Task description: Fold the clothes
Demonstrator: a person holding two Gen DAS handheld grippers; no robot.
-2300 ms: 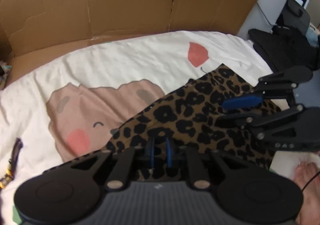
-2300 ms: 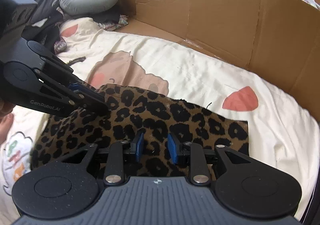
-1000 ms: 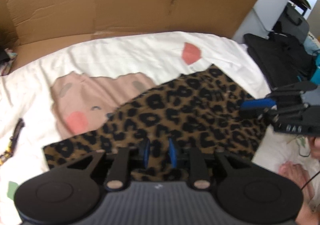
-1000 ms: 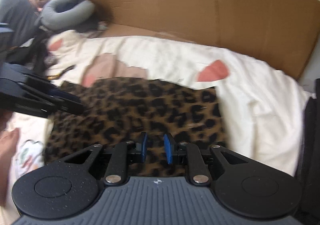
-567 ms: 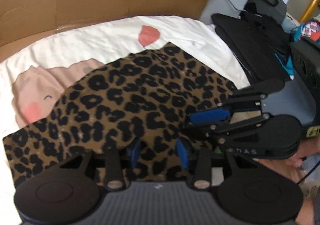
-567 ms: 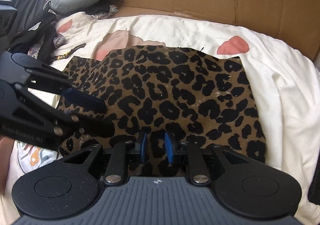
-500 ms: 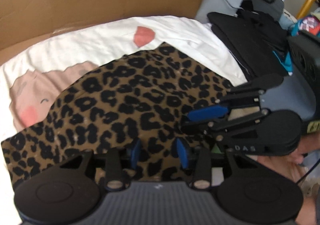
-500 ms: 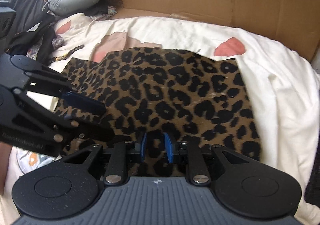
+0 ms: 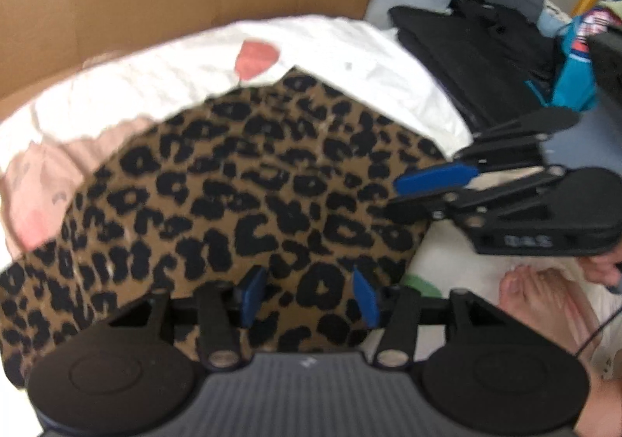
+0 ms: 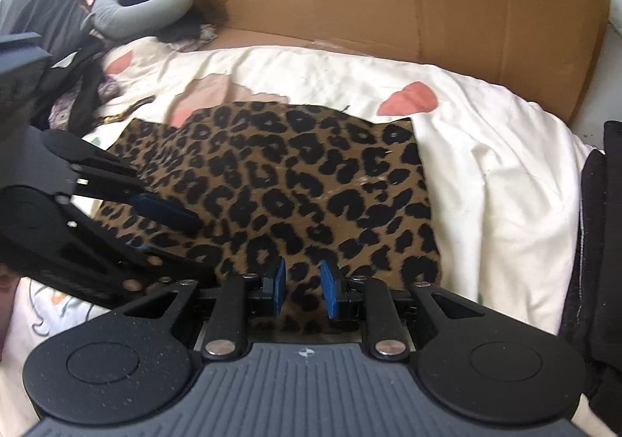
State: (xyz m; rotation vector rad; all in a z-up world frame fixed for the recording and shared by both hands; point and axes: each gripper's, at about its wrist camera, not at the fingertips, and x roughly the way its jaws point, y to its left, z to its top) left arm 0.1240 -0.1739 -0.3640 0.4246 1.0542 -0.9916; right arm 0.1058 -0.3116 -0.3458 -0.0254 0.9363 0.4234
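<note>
While the left gripper [image 9: 307, 295] is opening, its 2 blue pads stand apart over the near hem of the brown-and-black leopard-print fabric garment [image 9: 248, 200], nothing pinched. The right gripper [image 10: 301, 291] is kept narrow on that same near edge; whether cloth is actually pinched can't be told. The garment is laid flat on the white printed bedsheet [image 10: 486, 165], so a fold looks just set down. Next, fresh edges probably get grabbed.

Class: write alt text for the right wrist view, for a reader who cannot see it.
A leopard-print cloth lies flat on a white sheet, cardboard standing behind. The right tool has cloth between its narrowly spaced pads; the left tool reaches in from the left, opening.
</note>
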